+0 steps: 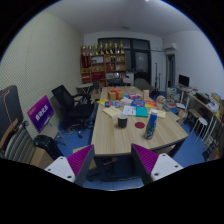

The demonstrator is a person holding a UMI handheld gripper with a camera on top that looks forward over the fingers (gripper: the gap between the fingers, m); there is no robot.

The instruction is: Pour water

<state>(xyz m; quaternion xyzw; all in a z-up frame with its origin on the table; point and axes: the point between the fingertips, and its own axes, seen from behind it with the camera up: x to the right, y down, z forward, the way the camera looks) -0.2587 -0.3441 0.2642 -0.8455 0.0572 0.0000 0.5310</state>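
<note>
The claw (112, 160) is held wide open and empty, well short of the cluttered bench (120, 135). A dark cup (122, 121) and a blue bottle (150, 126) are seen at twelve and one o'clock ahead. Nothing is yet grasped, so the pouring is judged unstarted.

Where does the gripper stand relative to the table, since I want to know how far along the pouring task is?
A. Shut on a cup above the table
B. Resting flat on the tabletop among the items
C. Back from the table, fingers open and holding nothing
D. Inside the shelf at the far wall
C: the gripper has its fingers apart with only floor and the near edge of the wooden table between them, and the cluttered tabletop lies beyond them.
</note>
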